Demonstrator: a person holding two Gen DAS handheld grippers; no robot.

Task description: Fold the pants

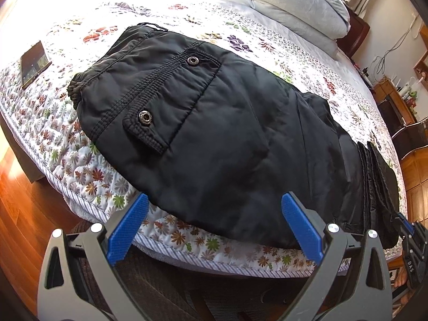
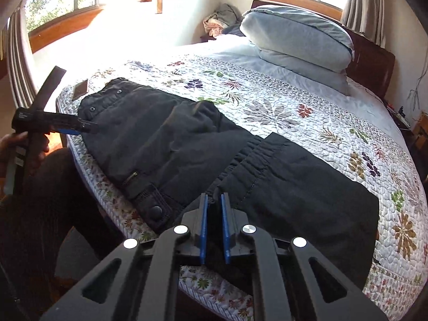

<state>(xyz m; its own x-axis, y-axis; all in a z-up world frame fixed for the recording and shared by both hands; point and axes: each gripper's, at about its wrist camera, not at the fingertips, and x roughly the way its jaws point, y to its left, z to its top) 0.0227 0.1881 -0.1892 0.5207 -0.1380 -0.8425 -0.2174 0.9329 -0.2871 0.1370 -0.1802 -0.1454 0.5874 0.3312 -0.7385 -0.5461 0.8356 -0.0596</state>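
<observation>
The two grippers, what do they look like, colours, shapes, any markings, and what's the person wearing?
Both the left gripper and the right gripper have dark grey plastic arms with triangular cut-outs, round silver rivets and textured blue pads on the fingers. Seen from the right wrist, the left one's black handle carries small pale lettering, too small to read. The person's legs are in dark trousers.

The left gripper (image 1: 215,200) hangs with jaws spread wide, tilted downward, a hand (image 2: 25,148) on its handle. The right gripper (image 2: 213,200) appears clamped nearly closed.
</observation>
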